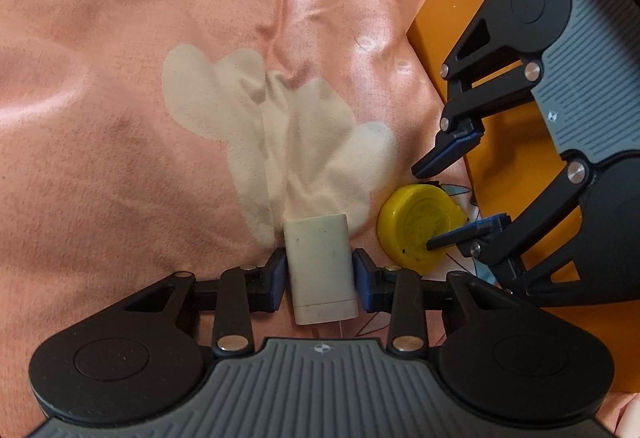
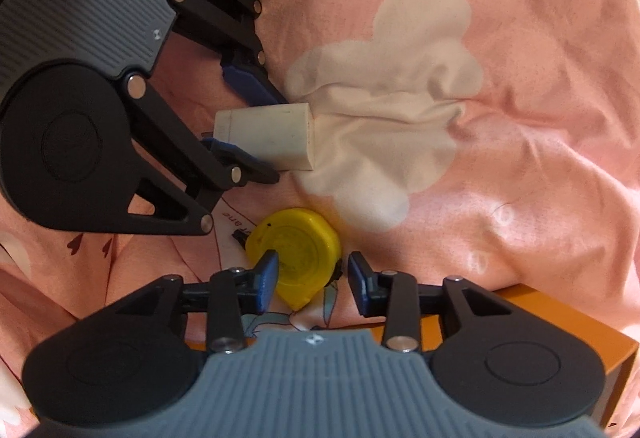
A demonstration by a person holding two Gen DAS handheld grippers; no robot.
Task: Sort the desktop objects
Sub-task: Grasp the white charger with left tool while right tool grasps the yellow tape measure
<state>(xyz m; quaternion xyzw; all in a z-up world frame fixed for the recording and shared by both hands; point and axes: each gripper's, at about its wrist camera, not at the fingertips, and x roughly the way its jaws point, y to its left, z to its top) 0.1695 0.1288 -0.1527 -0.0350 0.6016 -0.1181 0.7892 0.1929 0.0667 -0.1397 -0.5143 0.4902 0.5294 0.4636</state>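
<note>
While the white case (image 1: 322,266) is clenched between the fingers of the left tool (image 1: 320,274) above the pink sheet (image 1: 100,78), the yellow tape measure (image 2: 294,256) is straddled by the released right tool (image 2: 312,278), beside the orange box (image 1: 460,18).

Looks like a home, probably a bedroom: the work surface is a bed, not a desk. Soft, rumpled pink bedsheet (image 1: 120,58) fills everything ahead of both tongs, creased and sagging like fabric over a mattress. White cartoon-shaped print (image 1: 280,130) on it dead ahead of the left tongs, small printed figures and lettering near the right tongs. Orange cardboard box (image 1: 452,10) sits on the sheet under the right tongs. Daylight, no benches or lab kit.
</note>
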